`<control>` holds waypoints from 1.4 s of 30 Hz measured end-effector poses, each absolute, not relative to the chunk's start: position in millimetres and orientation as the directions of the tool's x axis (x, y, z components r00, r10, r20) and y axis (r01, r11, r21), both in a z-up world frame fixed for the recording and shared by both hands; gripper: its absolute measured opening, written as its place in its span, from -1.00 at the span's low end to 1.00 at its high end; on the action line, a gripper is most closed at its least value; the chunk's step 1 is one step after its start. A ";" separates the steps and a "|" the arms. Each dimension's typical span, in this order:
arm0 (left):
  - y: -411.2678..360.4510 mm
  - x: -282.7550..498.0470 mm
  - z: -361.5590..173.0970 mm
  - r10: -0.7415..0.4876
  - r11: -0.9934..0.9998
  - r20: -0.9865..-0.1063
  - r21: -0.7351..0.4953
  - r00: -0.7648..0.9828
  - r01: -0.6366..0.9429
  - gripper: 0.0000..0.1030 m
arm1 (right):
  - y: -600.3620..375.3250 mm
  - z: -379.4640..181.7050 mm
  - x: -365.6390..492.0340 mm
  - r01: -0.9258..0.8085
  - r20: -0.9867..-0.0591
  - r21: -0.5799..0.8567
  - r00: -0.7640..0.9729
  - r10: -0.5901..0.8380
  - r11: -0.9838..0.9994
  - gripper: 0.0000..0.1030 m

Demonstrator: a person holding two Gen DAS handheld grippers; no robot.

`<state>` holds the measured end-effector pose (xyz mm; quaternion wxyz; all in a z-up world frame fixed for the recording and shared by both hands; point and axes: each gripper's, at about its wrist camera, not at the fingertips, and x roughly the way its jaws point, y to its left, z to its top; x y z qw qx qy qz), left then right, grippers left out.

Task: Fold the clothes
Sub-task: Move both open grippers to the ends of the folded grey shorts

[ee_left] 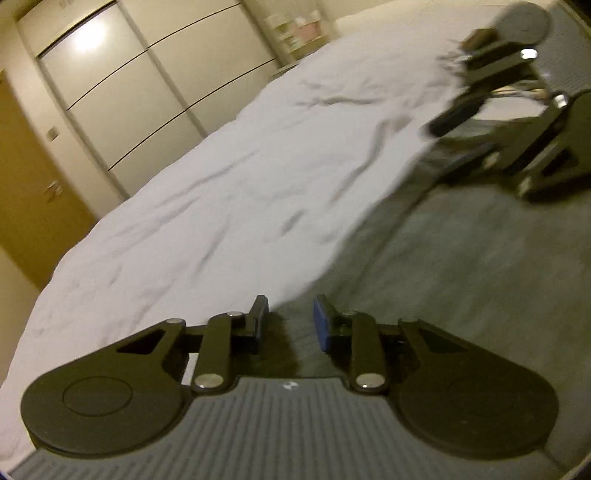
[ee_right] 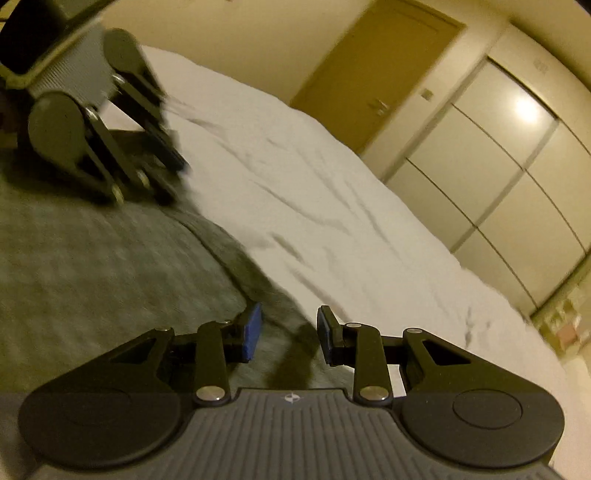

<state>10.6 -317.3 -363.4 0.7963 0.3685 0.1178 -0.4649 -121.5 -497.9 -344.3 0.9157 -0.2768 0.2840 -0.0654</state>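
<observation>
A grey knitted garment (ee_left: 461,266) lies flat on a white bed sheet (ee_left: 221,192). In the left wrist view my left gripper (ee_left: 289,325) is open just over the garment's edge, nothing between its blue pads. The right gripper (ee_left: 454,142) shows blurred at the upper right, low over the same edge, jaws apart. In the right wrist view the garment (ee_right: 92,258) fills the left side and the sheet (ee_right: 351,221) the right. My right gripper (ee_right: 288,332) is open above the garment's edge, empty. The left gripper (ee_right: 170,177) appears blurred at the upper left, near the cloth.
The bed sheet is wrinkled and stretches far ahead. Beyond the bed stand pale sliding wardrobe doors (ee_left: 129,92), a brown door (ee_right: 376,62) and a shelf with small items (ee_left: 295,33). The bed's far edge drops off toward the wardrobe.
</observation>
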 end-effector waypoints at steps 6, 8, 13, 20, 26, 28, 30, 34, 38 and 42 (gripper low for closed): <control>-299.6 42.4 -364.9 -0.603 0.358 -0.530 0.487 0.596 0.796 -0.53 | -532.5 -351.2 -125.3 0.081 -0.507 -0.502 0.779 -0.369 0.861 -0.43; -295.1 44.1 -358.7 -0.596 0.378 -0.520 0.491 0.612 0.785 -0.53 | -535.0 -350.4 -131.7 0.102 -0.512 -0.504 0.765 -0.391 0.858 -0.43; -270.5 25.1 -326.9 -0.601 0.441 -0.460 0.491 0.654 0.751 -0.54 | -517.5 -325.9 -164.8 0.178 -0.436 -0.538 0.778 -0.453 0.824 -0.39; -256.6 -56.7 -326.2 -0.695 0.348 -0.499 0.398 0.518 0.849 -0.54 | -457.7 -314.7 -212.6 0.095 -0.452 -0.383 0.848 -0.276 0.919 -0.27; -261.6 -47.2 -351.9 -0.627 0.378 -0.578 0.360 0.522 0.853 -0.54 | -462.3 -332.9 -222.3 0.143 -0.482 -0.354 0.819 -0.311 0.924 -0.22; -262.3 -43.8 -351.0 -0.620 0.394 -0.590 0.336 0.517 0.856 -0.54 | -464.5 -334.0 -222.0 0.141 -0.482 -0.364 0.818 -0.315 0.921 -0.22; -265.0 -44.2 -350.9 -0.613 0.399 -0.593 0.338 0.522 0.852 -0.55 | -461.9 -334.1 -220.6 0.135 -0.482 -0.376 0.816 -0.318 0.917 -0.21; -267.1 -42.3 -352.6 -0.610 0.406 -0.594 0.334 0.525 0.850 -0.55 | -462.7 -336.8 -203.4 0.135 -0.489 -0.369 0.814 -0.315 0.920 -0.21; -264.0 -43.0 -352.6 -0.611 0.406 -0.595 0.331 0.523 0.852 -0.54 | -460.6 -336.1 -204.0 0.134 -0.491 -0.388 0.808 -0.327 0.912 -0.20; -264.2 -46.3 -350.0 -0.606 0.398 -0.593 0.351 0.531 0.847 -0.55 | -458.5 -333.8 -207.7 0.143 -0.494 -0.411 0.795 -0.352 0.900 -0.19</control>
